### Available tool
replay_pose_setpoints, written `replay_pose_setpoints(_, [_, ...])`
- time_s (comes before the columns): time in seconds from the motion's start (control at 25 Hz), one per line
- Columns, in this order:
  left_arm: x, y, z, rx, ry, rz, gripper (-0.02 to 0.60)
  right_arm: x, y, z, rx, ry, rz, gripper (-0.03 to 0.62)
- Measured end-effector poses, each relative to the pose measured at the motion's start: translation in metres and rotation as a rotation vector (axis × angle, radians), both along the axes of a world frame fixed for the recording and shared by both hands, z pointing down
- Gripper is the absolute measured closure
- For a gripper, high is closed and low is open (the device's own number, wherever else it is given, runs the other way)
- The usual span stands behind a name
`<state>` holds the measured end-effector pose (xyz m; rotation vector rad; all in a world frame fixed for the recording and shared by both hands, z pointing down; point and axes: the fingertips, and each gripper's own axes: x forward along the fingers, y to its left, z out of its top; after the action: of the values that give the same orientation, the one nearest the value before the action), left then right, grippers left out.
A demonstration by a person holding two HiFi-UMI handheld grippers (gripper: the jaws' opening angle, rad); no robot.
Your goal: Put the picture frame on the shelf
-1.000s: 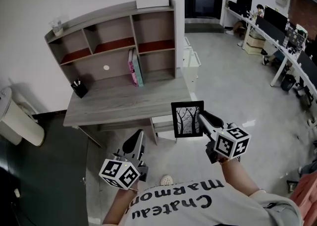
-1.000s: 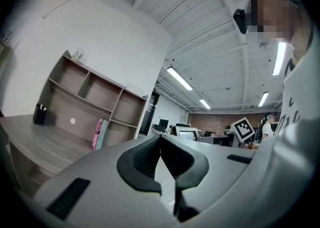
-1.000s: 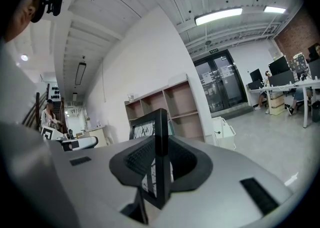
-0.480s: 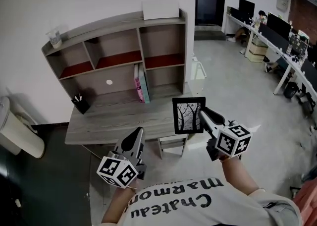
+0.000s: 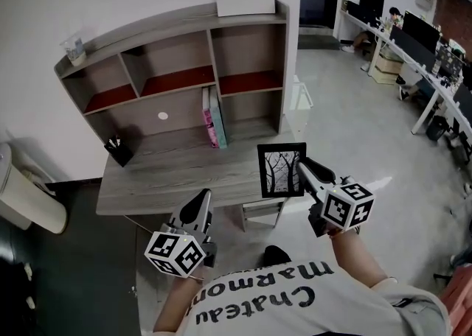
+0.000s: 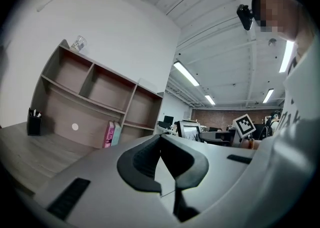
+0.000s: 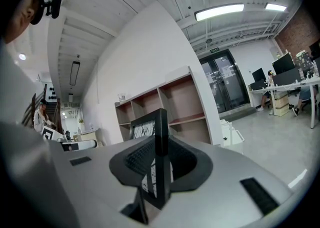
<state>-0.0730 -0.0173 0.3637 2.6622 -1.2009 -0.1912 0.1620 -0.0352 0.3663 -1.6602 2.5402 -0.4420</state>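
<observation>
Frame (image 5: 281,170) sits centre-right in the head view, clamped edge-on in our right gripper (image 5: 303,169). Shelf (image 5: 177,69), upper left, looks nearer than a second ago. We're closing in, but placement isn't started. Left gripper (image 5: 200,205), lower left: jaws together, empty.

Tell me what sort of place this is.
Most likely an open-plan office. A wooden desk with a shelf on it stands against the wall, a row of monitors runs along the right, and the floor is bare and glossy.
</observation>
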Motion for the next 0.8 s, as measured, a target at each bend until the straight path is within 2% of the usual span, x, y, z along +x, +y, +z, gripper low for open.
replay_pose_setpoints(0.32, [-0.021,-0.049,-0.003,-0.029,0.029,0.035,0.565,-0.022,-0.053,-0.003,-0.019,-0.004,0.014,0.505])
replay_pose_setpoints(0.6, [-0.037,-0.091,0.000,-0.044,-0.009,-0.034,0.565,-0.022,-0.097,0.002,-0.013,-0.033,0.010,0.505])
replay_pose_setpoints(0.8, [-0.046,-0.128,-0.017,-0.016,-0.017,-0.055,0.565,-0.026,-0.141,-0.015,0.014,-0.036,0.001,0.506])
